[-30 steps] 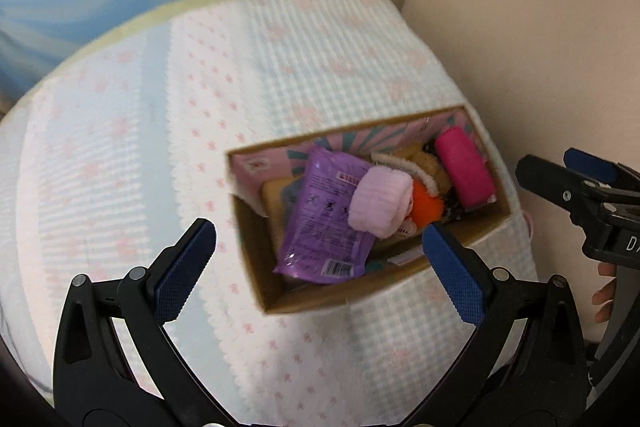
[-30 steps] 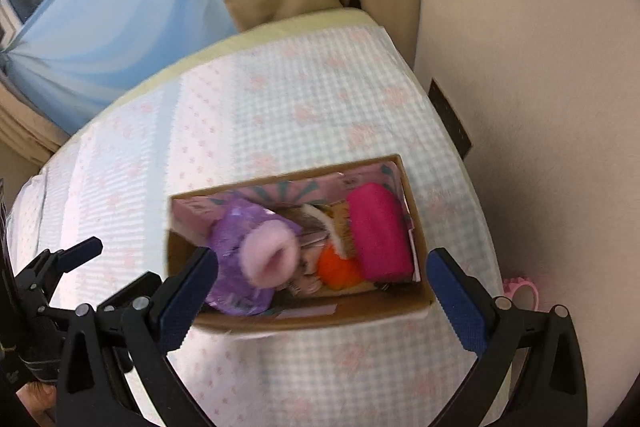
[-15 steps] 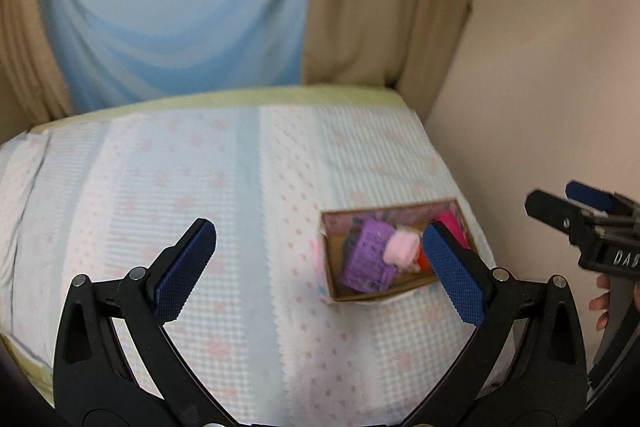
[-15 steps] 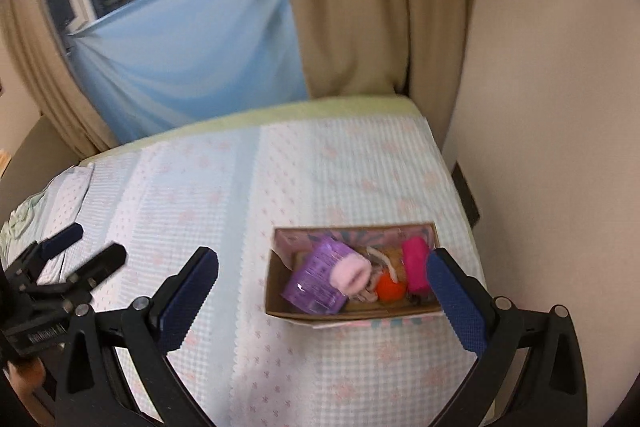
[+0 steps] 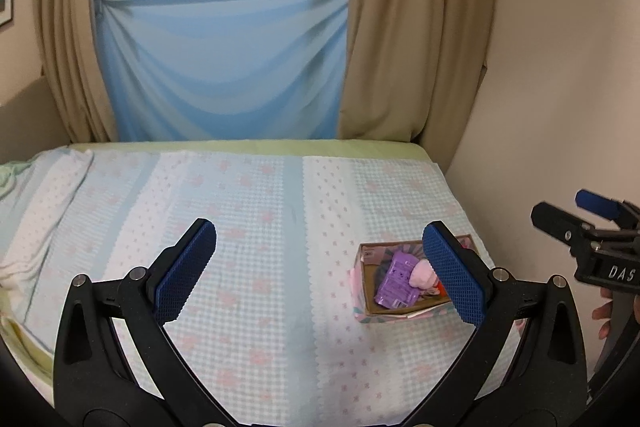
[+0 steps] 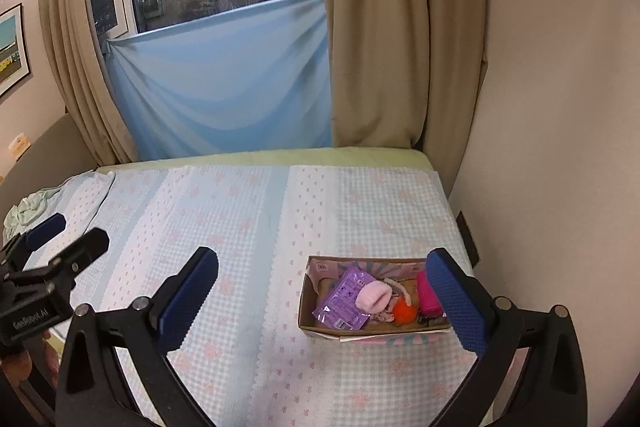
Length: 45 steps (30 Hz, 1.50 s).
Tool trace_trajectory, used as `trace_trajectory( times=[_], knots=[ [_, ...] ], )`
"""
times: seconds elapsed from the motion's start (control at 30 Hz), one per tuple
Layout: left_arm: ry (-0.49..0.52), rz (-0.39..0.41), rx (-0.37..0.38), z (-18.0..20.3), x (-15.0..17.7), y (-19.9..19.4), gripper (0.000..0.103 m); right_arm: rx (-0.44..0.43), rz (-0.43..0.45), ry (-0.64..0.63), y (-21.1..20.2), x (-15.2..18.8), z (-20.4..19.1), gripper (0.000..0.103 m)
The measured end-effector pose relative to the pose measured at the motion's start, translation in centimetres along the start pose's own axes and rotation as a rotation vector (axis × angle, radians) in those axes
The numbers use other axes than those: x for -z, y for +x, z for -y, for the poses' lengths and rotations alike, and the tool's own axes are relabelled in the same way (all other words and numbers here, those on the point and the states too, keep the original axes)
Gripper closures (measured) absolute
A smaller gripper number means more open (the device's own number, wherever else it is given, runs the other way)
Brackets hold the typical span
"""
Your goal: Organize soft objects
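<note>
A cardboard box (image 6: 305, 311) (image 5: 362, 297) sits on the bed near its right edge. Inside lie a purple packet (image 6: 342, 303) (image 5: 396, 283), a pale pink roll (image 6: 374, 297) (image 5: 422, 273), an orange ball (image 6: 404, 314) and a magenta roll (image 6: 426, 297). My left gripper (image 5: 320, 269) hovers open well back from the box, with nothing between its fingers; its right finger hides part of the box. My right gripper (image 6: 322, 297) is also open and empty, raised off the bed on the near side of the box.
The bed carries a blue-and-white checked blanket (image 5: 240, 227) with pink flowers, over a green sheet (image 6: 260, 157). A cream wall (image 6: 560, 147) runs along the right side. Beige curtains (image 5: 400, 27) and a blue cloth (image 5: 224, 67) hang behind. A crumpled cloth (image 6: 28, 207) lies far left.
Both grippers have pulled up and away from the box, so it now looks much smaller and the window and curtains have come into view. Both stay open and empty.
</note>
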<state>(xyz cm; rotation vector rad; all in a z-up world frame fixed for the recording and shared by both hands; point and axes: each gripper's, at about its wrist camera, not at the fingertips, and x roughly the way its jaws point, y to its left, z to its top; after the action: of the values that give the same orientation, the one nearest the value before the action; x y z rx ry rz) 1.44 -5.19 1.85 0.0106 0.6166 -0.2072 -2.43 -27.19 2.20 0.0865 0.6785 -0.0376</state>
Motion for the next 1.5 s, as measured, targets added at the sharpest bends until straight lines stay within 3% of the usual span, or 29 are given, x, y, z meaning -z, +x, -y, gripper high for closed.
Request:
trace_trajectory(
  times=[0.43, 1.5],
  knots=[
    [0.013, 0.027, -0.001, -0.2, 1.1, -1.5, 0.0, 0.045, 0.06, 0.006, -2.6, 0.9, -1.0, 0.0],
    [0.029, 0.048, -0.031, 1.1, 1.8, -3.0, 0.0, 0.064, 0.073, 0.017, -3.8, 1.8, -1.0, 0.0]
  ],
)
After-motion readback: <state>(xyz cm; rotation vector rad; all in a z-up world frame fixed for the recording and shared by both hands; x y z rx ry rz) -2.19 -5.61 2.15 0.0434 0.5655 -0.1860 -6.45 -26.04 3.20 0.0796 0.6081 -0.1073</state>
